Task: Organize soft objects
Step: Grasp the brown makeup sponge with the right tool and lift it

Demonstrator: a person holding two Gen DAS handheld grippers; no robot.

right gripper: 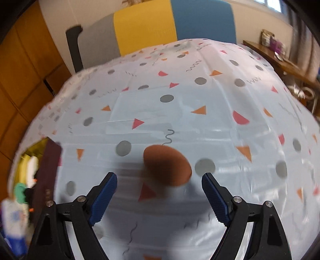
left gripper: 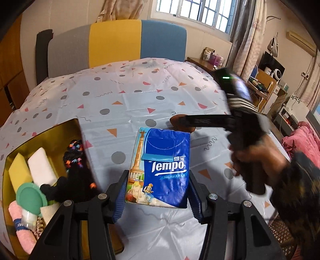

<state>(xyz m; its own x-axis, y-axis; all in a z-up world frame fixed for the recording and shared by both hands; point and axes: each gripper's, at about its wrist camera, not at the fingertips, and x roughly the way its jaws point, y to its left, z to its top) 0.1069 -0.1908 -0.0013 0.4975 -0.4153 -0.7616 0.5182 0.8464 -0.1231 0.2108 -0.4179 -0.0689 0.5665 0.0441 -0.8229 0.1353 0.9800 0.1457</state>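
Our left gripper (left gripper: 158,192) is closed on the blue plastic-wrapped Tempo tissue pack (left gripper: 163,170), held above the patterned tablecloth (left gripper: 124,96) just beside the gold box (left gripper: 43,138) of soft items at the table's left edge. Our right gripper (right gripper: 159,192) is wide open and empty around the brown egg-shaped sponge (right gripper: 167,166) near the middle. We judge the sponge light and squashy, best pinched across its widest part.

A desk (left gripper: 140,96) under a pale cloth printed with grey dots and orange triangles fills the view. At twelve o'clock stands a grey, yellow and blue chair (left gripper: 116,40); a barred window (left gripper: 196,12) sits at one o'clock.
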